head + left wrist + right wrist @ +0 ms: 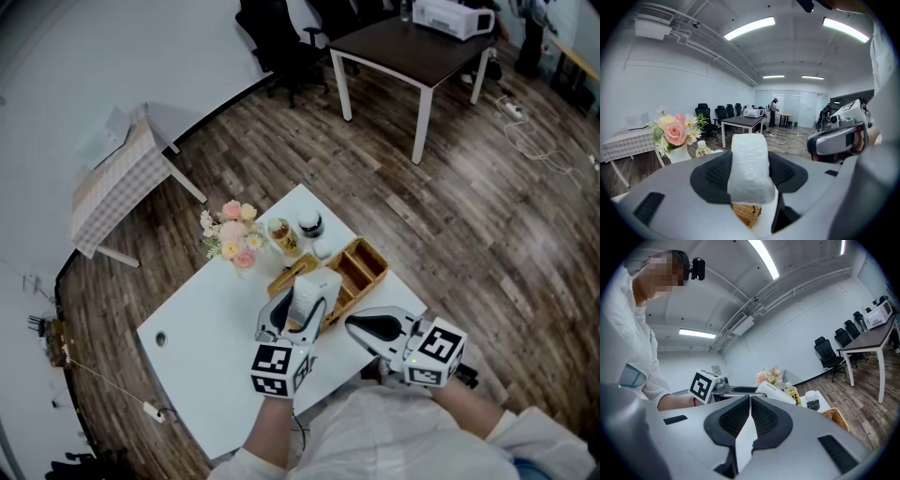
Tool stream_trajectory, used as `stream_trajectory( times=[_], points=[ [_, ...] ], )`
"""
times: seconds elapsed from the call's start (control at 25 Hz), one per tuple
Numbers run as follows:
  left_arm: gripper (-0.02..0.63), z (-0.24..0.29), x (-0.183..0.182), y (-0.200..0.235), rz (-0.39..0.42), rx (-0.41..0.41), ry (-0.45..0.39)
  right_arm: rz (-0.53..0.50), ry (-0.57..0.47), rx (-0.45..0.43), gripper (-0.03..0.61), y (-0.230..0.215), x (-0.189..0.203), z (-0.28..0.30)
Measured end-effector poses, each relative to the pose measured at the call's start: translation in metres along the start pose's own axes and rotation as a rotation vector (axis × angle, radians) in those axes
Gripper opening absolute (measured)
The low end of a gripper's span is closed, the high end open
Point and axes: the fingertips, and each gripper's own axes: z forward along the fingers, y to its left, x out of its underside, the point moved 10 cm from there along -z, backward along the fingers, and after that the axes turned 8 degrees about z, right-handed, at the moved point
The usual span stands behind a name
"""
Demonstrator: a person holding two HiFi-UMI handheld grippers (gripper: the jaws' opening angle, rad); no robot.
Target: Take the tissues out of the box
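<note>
A white tissue pack stands between the jaws of my left gripper, lifted above the near end of the wicker basket. In the left gripper view the embossed white tissue pack fills the gap between the black pads, which press on its sides. To the right, my right gripper hovers over the table's front edge with its fingers together. In the right gripper view the pads meet at the tips and I see nothing held. The tissue pack shows beyond them.
On the white table stand pink flowers in a vase, a yellow bottle and a dark-lidded jar. A checkered side table stands to the left, and a dark desk with office chairs stands far behind.
</note>
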Motion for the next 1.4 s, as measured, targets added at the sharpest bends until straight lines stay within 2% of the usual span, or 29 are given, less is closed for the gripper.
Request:
stream_trajectory(
  times=[0.56, 1.4],
  points=[
    [0.233, -0.026, -0.023, -0.012, -0.044, -0.013, -0.119, -0.021, -0.001, -0.012, 0.034, 0.008, -0.005, 0.000],
    [0.233, -0.029, -0.024, -0.012, -0.046, -0.016, -0.122, -0.034, 0.003, -0.008, 0.034, 0.007, -0.005, 0.003]
  ],
)
